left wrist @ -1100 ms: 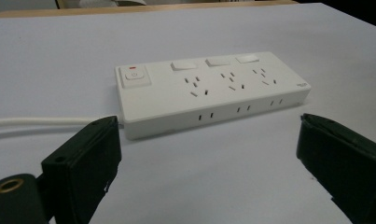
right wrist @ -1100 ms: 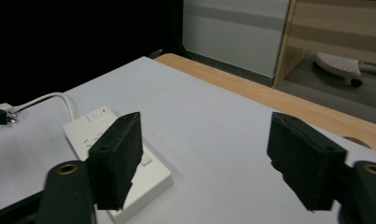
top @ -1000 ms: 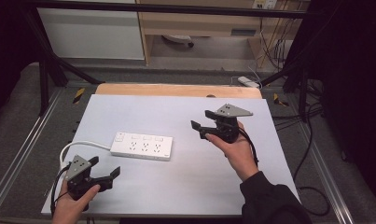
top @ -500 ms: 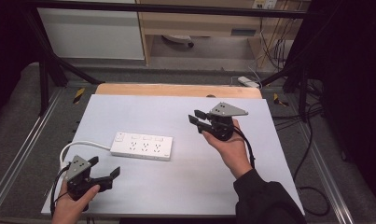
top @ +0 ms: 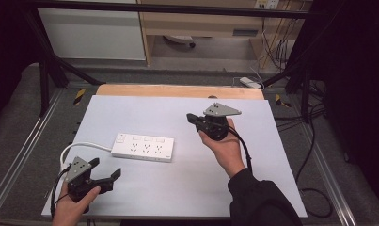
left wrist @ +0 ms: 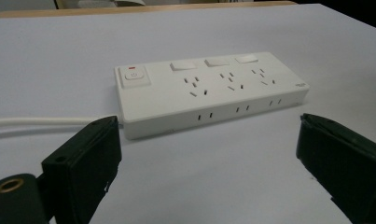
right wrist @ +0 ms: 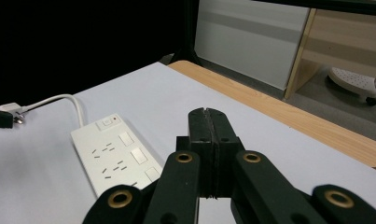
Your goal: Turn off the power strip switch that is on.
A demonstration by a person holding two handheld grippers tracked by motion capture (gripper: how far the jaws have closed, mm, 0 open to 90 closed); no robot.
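White power strip (top: 143, 147) lies flat on the pale grey table top (top: 177, 188), roughly mid-table; I take it as my landmark. Its white cable (top: 79, 147) leaves the switch end and curves toward my left side. In the left gripper view the strip (left wrist: 209, 91) shows a rocker switch with a red mark at one end, then three socket groups in a row, each with a small white button above it.

My left gripper (top: 107, 176) sits near the strip's switch end, on my side of it, low by the table's near edge. Jaws stand wide apart, nothing between them; they point at the strip's long side, not touching it. The cable (left wrist: 45, 122) runs just beyond my left-hand jaw.

My right gripper (top: 193, 117) is held off the strip's far end, above the table, apart from it. Jaws have just been closing and are now pressed together, pad against pad, with nothing held. In the right gripper view (right wrist: 208, 123) the closed tips point past the strip (right wrist: 118, 156), which lies to one side of them.

Wooden board edge (top: 177, 91) runs beyond the strip, along the table's far side.
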